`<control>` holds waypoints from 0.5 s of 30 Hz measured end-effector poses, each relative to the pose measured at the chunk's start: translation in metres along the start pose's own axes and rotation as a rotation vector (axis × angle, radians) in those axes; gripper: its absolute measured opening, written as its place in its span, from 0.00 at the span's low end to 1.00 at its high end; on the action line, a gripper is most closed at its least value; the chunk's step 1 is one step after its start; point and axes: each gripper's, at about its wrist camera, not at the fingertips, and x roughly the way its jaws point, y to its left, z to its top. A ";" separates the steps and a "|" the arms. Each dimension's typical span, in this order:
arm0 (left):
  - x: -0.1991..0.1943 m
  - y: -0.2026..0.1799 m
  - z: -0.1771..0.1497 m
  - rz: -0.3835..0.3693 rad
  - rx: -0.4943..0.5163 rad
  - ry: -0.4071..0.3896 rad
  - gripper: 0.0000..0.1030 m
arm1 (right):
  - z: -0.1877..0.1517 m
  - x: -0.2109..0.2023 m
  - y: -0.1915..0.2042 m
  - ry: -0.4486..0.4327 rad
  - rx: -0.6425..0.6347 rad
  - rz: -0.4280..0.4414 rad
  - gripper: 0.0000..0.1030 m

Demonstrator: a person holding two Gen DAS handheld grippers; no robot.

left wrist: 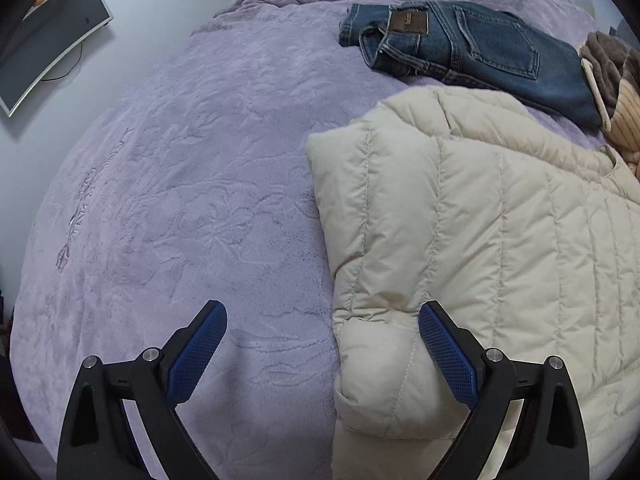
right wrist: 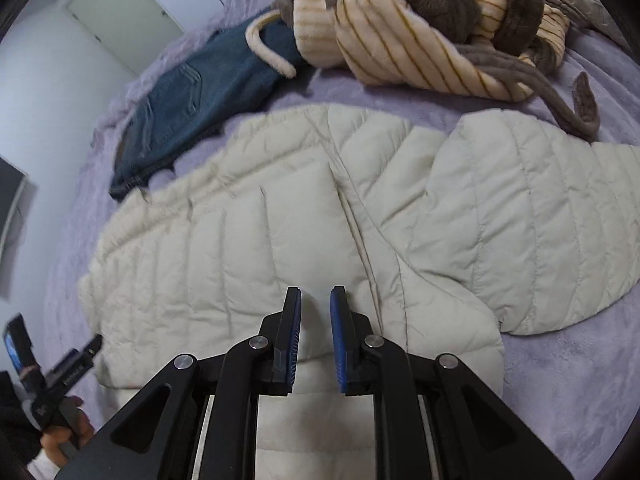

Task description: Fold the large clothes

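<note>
A cream quilted puffer jacket (left wrist: pixel 480 240) lies on the lilac bedspread (left wrist: pixel 180 200); it also fills the right wrist view (right wrist: pixel 300 220), with one sleeve (right wrist: pixel 540 208) spread to the right. My left gripper (left wrist: pixel 322 320) is open wide over the jacket's left edge, its right finger (left wrist: pixel 448 356) above the fabric, its left finger over the bedspread. My right gripper (right wrist: pixel 316 304) has its jaws nearly closed on a fold of the jacket's near hem. The left gripper (right wrist: pixel 64 368) also shows at the lower left of the right wrist view.
Folded blue jeans (left wrist: pixel 472 52) lie at the far side of the bed (right wrist: pixel 184 96). A striped cream and brown fleece robe (right wrist: pixel 420 24) is heaped at the back right. A wall-mounted screen (left wrist: pixel 48 36) hangs at the left.
</note>
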 end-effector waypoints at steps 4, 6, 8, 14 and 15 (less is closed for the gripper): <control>0.003 -0.003 -0.001 0.009 0.007 0.013 0.95 | -0.013 0.018 -0.007 0.063 -0.008 -0.016 0.16; -0.002 -0.004 0.000 0.019 0.013 0.009 0.95 | -0.013 0.016 -0.007 0.062 -0.019 -0.016 0.16; -0.009 -0.005 0.000 0.023 0.019 0.005 0.95 | -0.013 0.013 -0.008 0.067 -0.023 -0.011 0.16; -0.037 -0.012 0.003 -0.016 0.030 -0.008 0.95 | -0.015 -0.007 -0.015 0.064 -0.017 0.009 0.28; -0.042 -0.016 0.003 -0.030 0.031 -0.006 0.95 | -0.016 -0.011 -0.018 0.065 -0.012 0.012 0.31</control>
